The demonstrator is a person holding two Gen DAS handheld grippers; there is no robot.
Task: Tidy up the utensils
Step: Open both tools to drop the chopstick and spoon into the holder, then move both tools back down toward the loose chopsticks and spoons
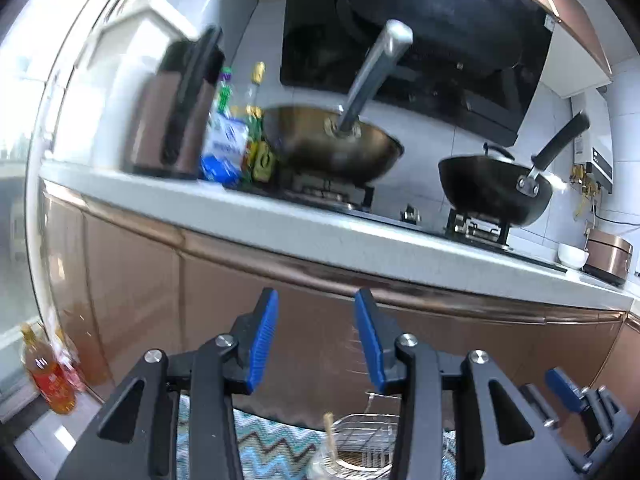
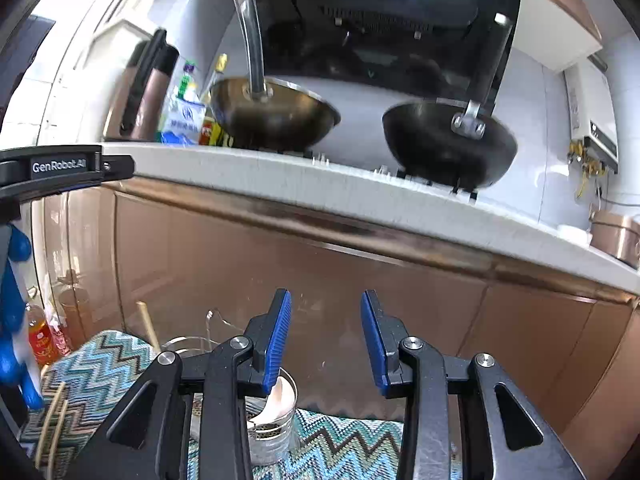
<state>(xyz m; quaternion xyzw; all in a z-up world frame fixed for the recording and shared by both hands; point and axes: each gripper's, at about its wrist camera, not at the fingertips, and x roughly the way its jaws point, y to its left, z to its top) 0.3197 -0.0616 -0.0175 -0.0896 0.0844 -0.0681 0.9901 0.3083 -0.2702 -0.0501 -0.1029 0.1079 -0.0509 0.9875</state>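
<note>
Left gripper [image 1: 316,336]: jaws apart, nothing between them, raised in front of the brown cabinet fronts [image 1: 280,292]. Right gripper [image 2: 326,338]: jaws likewise apart and empty. Below the right gripper, a white spoon [image 2: 276,398] stands in a glass jar [image 2: 276,432] on the zigzag-patterned cloth [image 2: 100,364] — a wooden stick [image 2: 148,326] rises just beside it. Wire rack [image 1: 360,440] sits under the left gripper. Two woks [image 2: 276,116] rest on the stove behind.

You get strong daylight from the upper left, blowing the wall [image 1: 48,40] out to white. Motion blur smears the woks [image 2: 276,116] and the desk edge [image 2: 304,184]. Fisheye bending curves everything toward dark corners.
</note>
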